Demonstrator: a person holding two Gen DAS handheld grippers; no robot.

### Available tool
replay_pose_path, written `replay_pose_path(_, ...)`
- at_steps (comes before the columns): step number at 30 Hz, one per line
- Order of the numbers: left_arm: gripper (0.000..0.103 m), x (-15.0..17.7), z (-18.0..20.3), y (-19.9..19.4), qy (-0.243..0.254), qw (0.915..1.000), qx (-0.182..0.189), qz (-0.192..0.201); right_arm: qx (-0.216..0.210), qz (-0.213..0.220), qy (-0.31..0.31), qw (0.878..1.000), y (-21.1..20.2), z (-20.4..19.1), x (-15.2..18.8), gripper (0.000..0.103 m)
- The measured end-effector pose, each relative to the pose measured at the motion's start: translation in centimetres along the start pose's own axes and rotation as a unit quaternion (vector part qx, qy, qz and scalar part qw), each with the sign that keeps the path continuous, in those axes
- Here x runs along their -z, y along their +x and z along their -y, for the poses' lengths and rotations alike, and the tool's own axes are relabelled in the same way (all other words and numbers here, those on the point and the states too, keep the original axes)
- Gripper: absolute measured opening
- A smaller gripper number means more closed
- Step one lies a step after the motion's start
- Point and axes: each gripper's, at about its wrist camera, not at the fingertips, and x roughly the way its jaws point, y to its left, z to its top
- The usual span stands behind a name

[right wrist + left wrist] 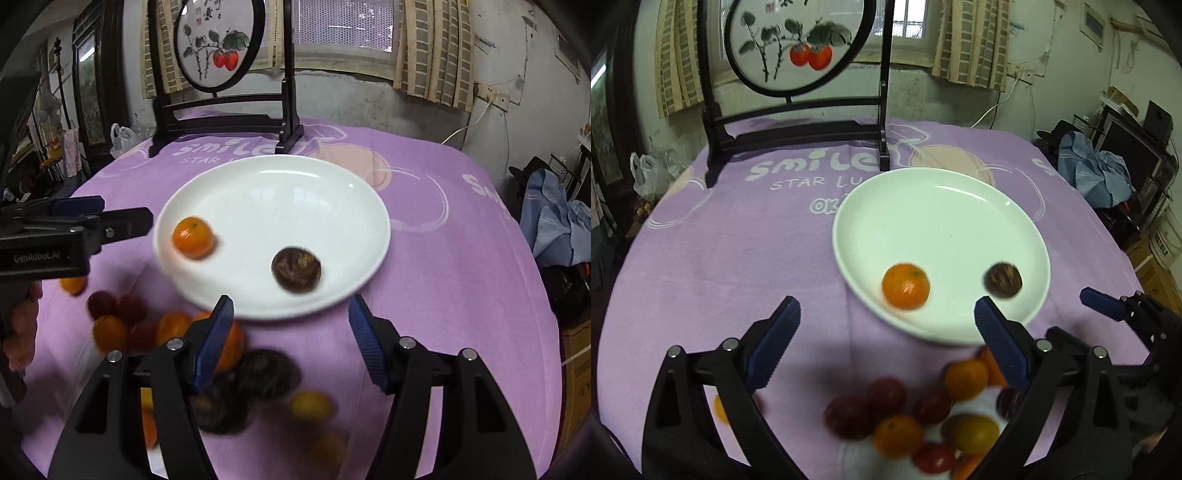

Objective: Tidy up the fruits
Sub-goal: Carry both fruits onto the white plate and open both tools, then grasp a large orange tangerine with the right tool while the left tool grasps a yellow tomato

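Both grippers, the left gripper (886, 328) and the right gripper (291, 325), are wide apart and hold nothing. On the white plate (295, 192) sit one orange (192, 237) and one brown fruit (296, 270), well apart. More fruits wait in a pile (923, 424) on the purple cloth (738, 258), near the plate's front edge. These fruits are round, so a bump could make one roll off the table. A hard squeeze could squash a soft red one.

plate (942, 206): glossy, smooth white ceramic
tablecloth (738, 251): soft matt purple cloth
pads (774, 341): ribbed blue rubber
frame (798, 133): dark glossy wood
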Motion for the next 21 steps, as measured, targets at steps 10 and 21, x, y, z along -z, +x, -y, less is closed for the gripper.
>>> replay_pose_path(10, 0.099, 7.5, -3.7, -4.2, -0.013, 0.9998, -0.012, -0.009, -0.068, -0.042, -0.064, 0.995, -3.6, -7.6, 6.5, 0.065)
replay_pose_path(21, 0.099, 10.5, -7.1, -5.0, -0.003, 0.9989, -0.045, -0.015, -0.043, -0.07, -0.086, 0.993, 0.4, -12.0, 7.2, 0.045)
